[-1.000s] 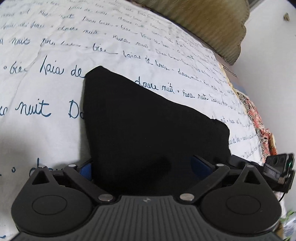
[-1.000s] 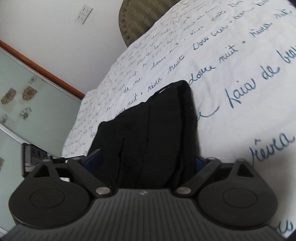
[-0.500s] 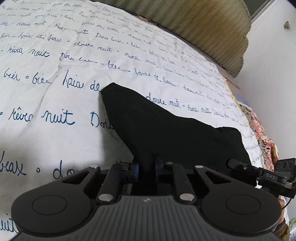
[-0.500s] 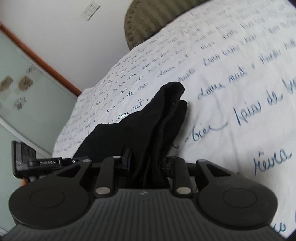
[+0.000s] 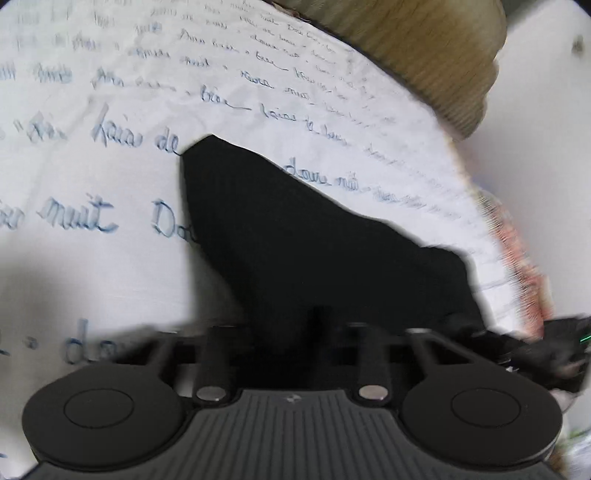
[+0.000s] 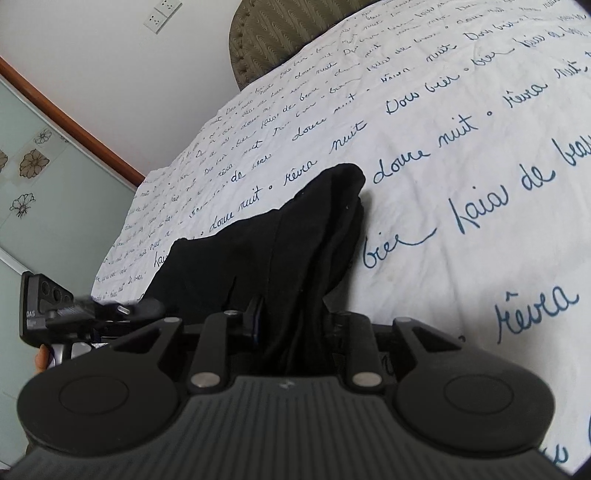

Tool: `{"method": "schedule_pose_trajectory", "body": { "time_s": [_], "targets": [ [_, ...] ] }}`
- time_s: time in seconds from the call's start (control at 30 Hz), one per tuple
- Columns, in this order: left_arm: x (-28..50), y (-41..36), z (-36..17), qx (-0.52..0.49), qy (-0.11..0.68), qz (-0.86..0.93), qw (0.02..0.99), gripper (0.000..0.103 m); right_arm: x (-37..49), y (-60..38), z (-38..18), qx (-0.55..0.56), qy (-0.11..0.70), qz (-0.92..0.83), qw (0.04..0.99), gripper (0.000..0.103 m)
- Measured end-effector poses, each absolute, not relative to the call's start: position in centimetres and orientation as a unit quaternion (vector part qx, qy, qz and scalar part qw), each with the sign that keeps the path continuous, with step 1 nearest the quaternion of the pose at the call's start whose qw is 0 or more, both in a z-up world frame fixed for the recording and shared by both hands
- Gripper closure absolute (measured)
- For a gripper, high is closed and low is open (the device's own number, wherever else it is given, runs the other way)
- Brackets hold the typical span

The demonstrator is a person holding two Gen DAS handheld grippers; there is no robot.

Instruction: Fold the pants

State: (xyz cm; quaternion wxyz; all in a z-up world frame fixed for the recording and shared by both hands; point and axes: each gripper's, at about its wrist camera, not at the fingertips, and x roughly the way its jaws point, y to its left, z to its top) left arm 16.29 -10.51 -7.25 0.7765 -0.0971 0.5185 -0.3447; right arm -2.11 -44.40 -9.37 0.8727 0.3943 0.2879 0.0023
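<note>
Pinching the near edge of the black pants [image 5: 306, 240], the left hand-held gripper [image 5: 295, 328] has its fingers drawn close together on the cloth, though this view is smeared by motion. The right hand-held gripper [image 6: 291, 325] is likewise clamped on a bunched fold of the same pants [image 6: 295, 236], which rise from both grips and trail onto the bed sheet [image 6: 461, 192], white with blue handwritten script. Behind the sheet stand an olive padded headboard [image 6: 280, 33] and a white wall [image 6: 110, 44].
</note>
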Motion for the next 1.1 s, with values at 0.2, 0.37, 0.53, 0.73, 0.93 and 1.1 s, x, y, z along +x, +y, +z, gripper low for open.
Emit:
{"method": "schedule_pose_trajectory", "body": {
  "time_s": [0.2,0.37,0.53,0.73,0.93,1.1],
  "targets": [
    [15.3,-8.8,-4.7,-0.117,0.482,-0.361,0.789,0.09,-2.7,-43.7,-8.1,0.384,0.275,0.006,0.882,0.078],
    [14.5,-7.9,-0.9,-0.1,0.431,-0.355,0.823,0.09,-2.3,-42.6,-4.6,0.353,0.255,0.025,0.9,0.078],
    [15.6,-6.6,3.0,-0.083,0.382,-0.342,0.855,0.09,0.3,-41.7,-1.0,0.324,0.234,0.047,0.915,0.078],
    [17.5,-4.7,5.4,-0.06,0.367,-0.306,0.877,0.09,5.3,-41.2,0.7,0.335,0.221,0.072,0.913,0.078],
    [20.6,-4.7,-4.0,-0.046,0.512,-0.267,0.815,0.085,9.9,-40.2,-4.4,0.323,0.317,0.032,0.891,0.077],
    [19.8,-2.8,-4.6,-0.065,0.489,-0.267,0.828,0.08,8.9,-38.7,-5.4,0.229,0.355,-0.022,0.906,0.038]
  ]
}}
